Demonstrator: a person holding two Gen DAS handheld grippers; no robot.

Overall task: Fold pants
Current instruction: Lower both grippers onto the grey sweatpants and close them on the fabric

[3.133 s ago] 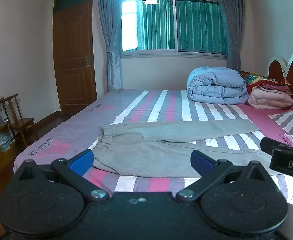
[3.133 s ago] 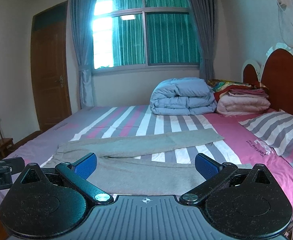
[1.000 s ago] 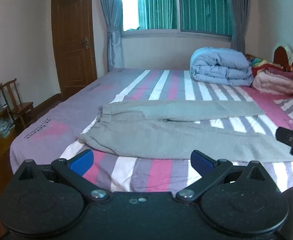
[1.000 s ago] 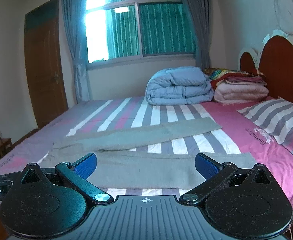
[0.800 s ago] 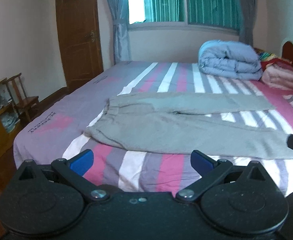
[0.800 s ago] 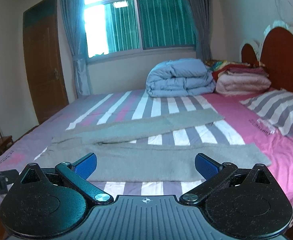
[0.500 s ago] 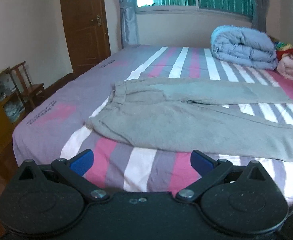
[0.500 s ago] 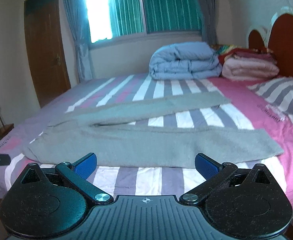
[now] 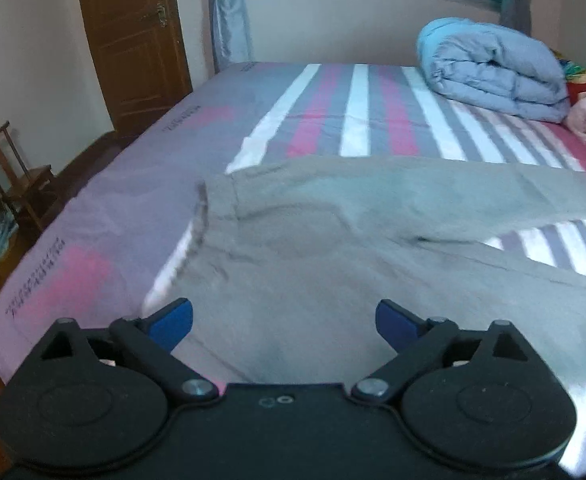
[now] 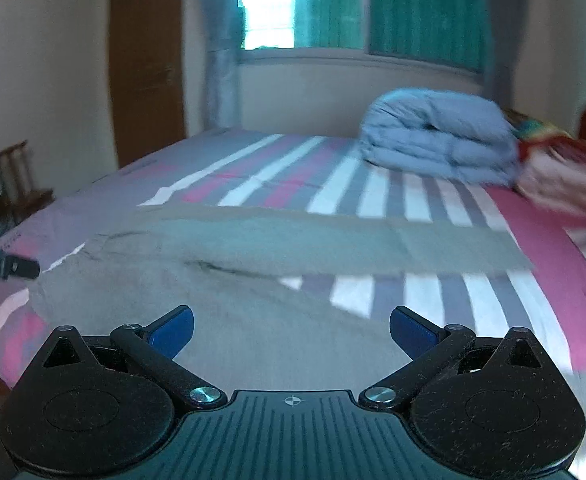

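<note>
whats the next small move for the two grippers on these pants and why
Probably lower both onto the near leg's edge and pinch it. The grey pants lie flat on the bed, legs spread. The left hand-held gripper, jaws closing, and the right hand-held gripper, open, hold nothing.

one pants [image 9: 333, 272], one folded duvet [image 9: 493, 76], one door [image 9: 133, 36], one chair [image 9: 17, 176]

Home bedroom, striped bed [image 9: 333, 96], folded duvet [image 9: 493, 68], curtained window [image 10: 333, 4]

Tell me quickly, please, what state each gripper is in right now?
Left gripper: open but closing, holding nothing, above the grey pants.
Right gripper: open, holding nothing.
</note>
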